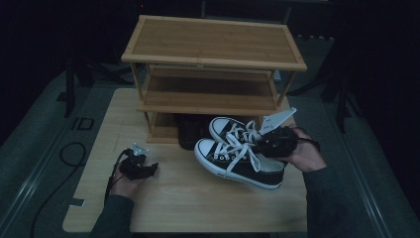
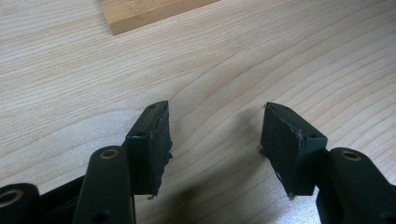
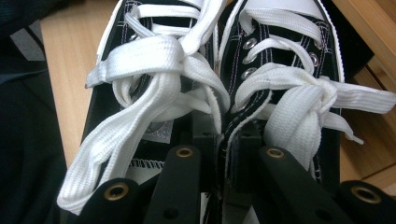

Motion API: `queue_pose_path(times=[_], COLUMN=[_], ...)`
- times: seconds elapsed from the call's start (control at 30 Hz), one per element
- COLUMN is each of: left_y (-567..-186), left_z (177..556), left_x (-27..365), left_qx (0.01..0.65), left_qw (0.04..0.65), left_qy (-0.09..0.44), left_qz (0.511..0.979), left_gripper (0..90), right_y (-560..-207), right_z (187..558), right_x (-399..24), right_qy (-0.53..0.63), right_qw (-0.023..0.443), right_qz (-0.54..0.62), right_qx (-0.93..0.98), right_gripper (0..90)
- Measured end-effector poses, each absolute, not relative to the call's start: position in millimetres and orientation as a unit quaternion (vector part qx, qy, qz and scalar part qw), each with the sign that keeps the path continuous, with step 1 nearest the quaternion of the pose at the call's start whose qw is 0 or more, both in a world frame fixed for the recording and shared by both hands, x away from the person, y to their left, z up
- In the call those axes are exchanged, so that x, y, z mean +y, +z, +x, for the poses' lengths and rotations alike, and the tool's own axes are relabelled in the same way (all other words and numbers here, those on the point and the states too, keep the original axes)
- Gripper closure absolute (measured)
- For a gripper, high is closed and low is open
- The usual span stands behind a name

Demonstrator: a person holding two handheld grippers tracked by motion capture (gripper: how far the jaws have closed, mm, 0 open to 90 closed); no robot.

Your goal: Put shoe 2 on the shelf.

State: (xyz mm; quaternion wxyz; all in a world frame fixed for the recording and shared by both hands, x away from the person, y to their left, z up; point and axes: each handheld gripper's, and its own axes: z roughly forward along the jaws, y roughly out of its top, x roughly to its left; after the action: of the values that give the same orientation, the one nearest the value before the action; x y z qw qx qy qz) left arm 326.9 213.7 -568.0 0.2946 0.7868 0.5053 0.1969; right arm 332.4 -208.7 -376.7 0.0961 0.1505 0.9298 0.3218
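1. Sneakers (image 1: 240, 153), a black pair with white laces and white soles, sit side by side right of centre in the high view, toes pointing to the upper left of the frame, on the light wooden table (image 1: 188, 198).
2. The right gripper (image 1: 275, 144) sits at the heel end of the pair, in the right half of the high view, held by the person's right hand (image 1: 304, 153).
3. In the right gripper view its jaws stand close together, clamped on the two inner collar walls of the shoes where they meet; one jaw reaches into each shoe (image 3: 224, 154).
4. That same view shows a bow of flat white laces (image 3: 154, 74) on the shoe at left and another on the shoe at right, each lying just above the jaws.
5. The far shoe's toe lies just beside the foot of the bamboo shoe rack (image 1: 213, 64), which stands at the upper middle of the high view with three shelves; a dark item under its lowest shelf is too dim to make out.
6. The left gripper (image 1: 141, 168) rests low over the table in the lower left of the high view, held by the left hand (image 1: 124, 186), well apart from the shoes.
7. In the left gripper view its jaws stand wide apart over bare wood, with nothing between the pads (image 2: 154, 140).
8. A black cable (image 1: 69, 153) trails off the table's left edge onto the grey floor.
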Motion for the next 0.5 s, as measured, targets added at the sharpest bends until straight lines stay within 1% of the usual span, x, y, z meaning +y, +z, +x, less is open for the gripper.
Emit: queue_pose_path(times=[0.37,0.5], left_y=[-568,-568], left_z=[327,327], left_x=[213,213], left_qx=[0.505,0.504], left_qw=[0.295,0.295], left_qy=[0.197,0.197], left_qz=[0.787,0.787], left_gripper=[42.8,42.7], right_y=[-363,-356], right_z=[333,332], right_x=[-193,-187], right_qy=[0.356,0.357], right_qw=[0.075,0.078], right_qz=[0.119,0.111], right_qx=[0.924,0.924], right_gripper=[84.6,84.6])
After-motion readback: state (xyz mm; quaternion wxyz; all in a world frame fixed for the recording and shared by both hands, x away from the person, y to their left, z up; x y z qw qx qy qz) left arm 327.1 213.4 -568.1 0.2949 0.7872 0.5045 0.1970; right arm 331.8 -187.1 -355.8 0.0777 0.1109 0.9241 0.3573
